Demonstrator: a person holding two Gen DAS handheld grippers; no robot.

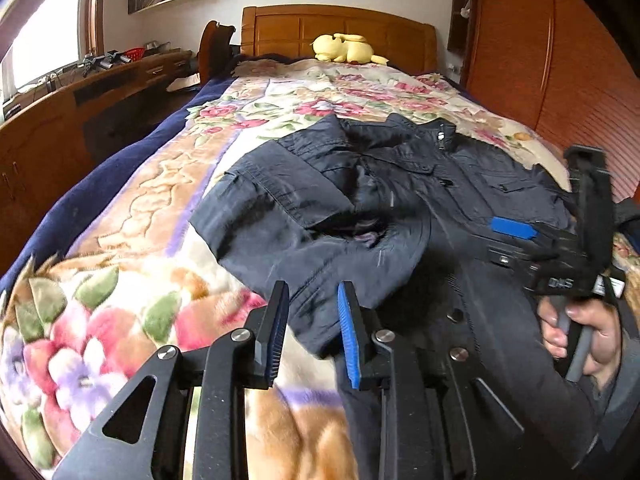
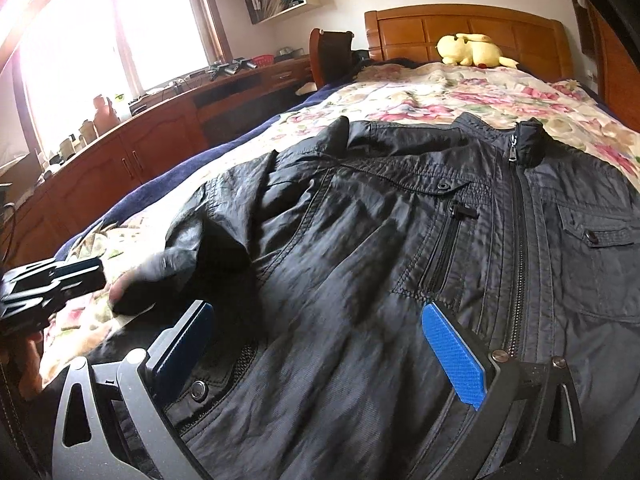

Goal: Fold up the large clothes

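A dark zip-up jacket [image 1: 400, 184] [image 2: 360, 220] lies front up on the bed, collar toward the headboard and zipper closed. One sleeve [image 1: 288, 208] is folded in across the chest, its cuff end lying near the front. My left gripper [image 1: 312, 304] hovers at that sleeve's end with a gap between its pads and no cloth pinched. It shows blurred at the left edge of the right wrist view [image 2: 80, 276]. My right gripper [image 2: 316, 320] stands wide open over the jacket's lower front, beside the zipper. A hand [image 1: 580, 332] holds the right gripper [image 1: 504, 240].
A floral blanket [image 1: 132, 240] covers the bed. A yellow plush toy [image 1: 344, 48] rests by the wooden headboard [image 1: 340, 28]. A long wooden desk [image 2: 132, 152] with clutter runs along the left below the window; a wooden wardrobe [image 1: 540, 60] stands at the right.
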